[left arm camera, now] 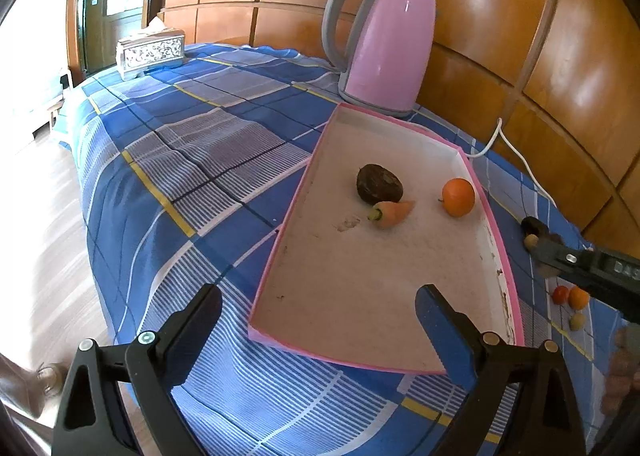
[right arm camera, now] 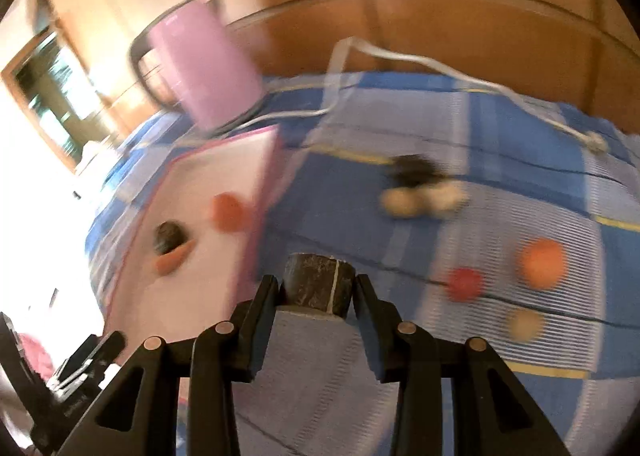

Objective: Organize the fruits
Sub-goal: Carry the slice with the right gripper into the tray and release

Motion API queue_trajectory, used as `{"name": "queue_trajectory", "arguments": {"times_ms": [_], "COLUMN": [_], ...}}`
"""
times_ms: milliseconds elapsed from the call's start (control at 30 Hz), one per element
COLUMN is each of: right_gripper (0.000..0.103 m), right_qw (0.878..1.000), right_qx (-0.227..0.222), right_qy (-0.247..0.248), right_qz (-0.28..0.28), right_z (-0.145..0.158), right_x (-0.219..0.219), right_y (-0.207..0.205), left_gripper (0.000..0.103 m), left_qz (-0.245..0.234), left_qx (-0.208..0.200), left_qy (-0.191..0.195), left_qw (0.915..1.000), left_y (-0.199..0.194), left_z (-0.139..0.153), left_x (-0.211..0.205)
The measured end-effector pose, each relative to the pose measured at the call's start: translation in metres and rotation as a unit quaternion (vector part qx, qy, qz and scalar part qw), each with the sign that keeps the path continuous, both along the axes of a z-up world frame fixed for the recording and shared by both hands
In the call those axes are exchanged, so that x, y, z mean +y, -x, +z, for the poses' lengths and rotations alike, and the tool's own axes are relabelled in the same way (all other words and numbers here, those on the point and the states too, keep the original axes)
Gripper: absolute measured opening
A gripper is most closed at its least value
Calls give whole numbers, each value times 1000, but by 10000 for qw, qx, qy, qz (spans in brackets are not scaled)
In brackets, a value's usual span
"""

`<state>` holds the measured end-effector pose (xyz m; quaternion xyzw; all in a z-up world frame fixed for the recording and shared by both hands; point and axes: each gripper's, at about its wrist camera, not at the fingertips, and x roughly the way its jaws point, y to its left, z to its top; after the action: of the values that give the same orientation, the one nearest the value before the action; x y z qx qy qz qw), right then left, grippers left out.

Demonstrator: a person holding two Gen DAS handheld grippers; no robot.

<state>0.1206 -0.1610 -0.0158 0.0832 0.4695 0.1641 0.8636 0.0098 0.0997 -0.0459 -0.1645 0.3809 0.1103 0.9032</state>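
A pink-rimmed white tray (left arm camera: 360, 276) lies on the blue checked cloth. It holds a dark round fruit (left arm camera: 379, 183), a small carrot (left arm camera: 390, 212) and an orange (left arm camera: 458, 196). My left gripper (left arm camera: 320, 316) hangs open over the tray's near end with nothing between its fingers. My right gripper (right arm camera: 318, 292) is shut on a dark brown fruit (right arm camera: 318, 288) above the cloth, just right of the tray (right arm camera: 224, 163). Loose on the cloth to its right are an orange (right arm camera: 542, 262), a red fruit (right arm camera: 464, 284), a yellowish one (right arm camera: 524, 322), two pale ones (right arm camera: 400, 201) and a dark one (right arm camera: 416, 169).
A pink kettle (left arm camera: 384, 43) stands behind the tray by the wooden wall, and its white cord (right arm camera: 400, 55) trails over the cloth at the back right. A tissue box (left arm camera: 150, 51) sits at the far left corner. The table edge drops to the floor on the left.
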Motion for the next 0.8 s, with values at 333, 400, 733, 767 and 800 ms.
{"name": "queue_trajectory", "arguments": {"times_ms": [333,400,733,767,800], "right_gripper": [39,40,53,53,53], "right_qw": [9946,9934,9943,9947,9950], "right_qx": [247,277,219,170,121], "right_qy": [92,181,260,258,268], "right_qz": [1004,1094,1008,984,950], "right_z": [-15,-20,-19,-17,-14], "right_x": [98,107,104,100,96], "right_y": [-22,-25,-19,-17,-14], "left_gripper": [99,99,99,99,99], "left_qz": [66,72,49,36,25], "left_qx": [39,37,56,45,34], "left_qy": [65,70,94,87,83], "left_qw": [9999,9999,9999,9999,10000], "left_y": [1,1,1,1,1], "left_z": [-2,-2,-3,-2,-2], "left_x": [6,7,5,5,4]}}
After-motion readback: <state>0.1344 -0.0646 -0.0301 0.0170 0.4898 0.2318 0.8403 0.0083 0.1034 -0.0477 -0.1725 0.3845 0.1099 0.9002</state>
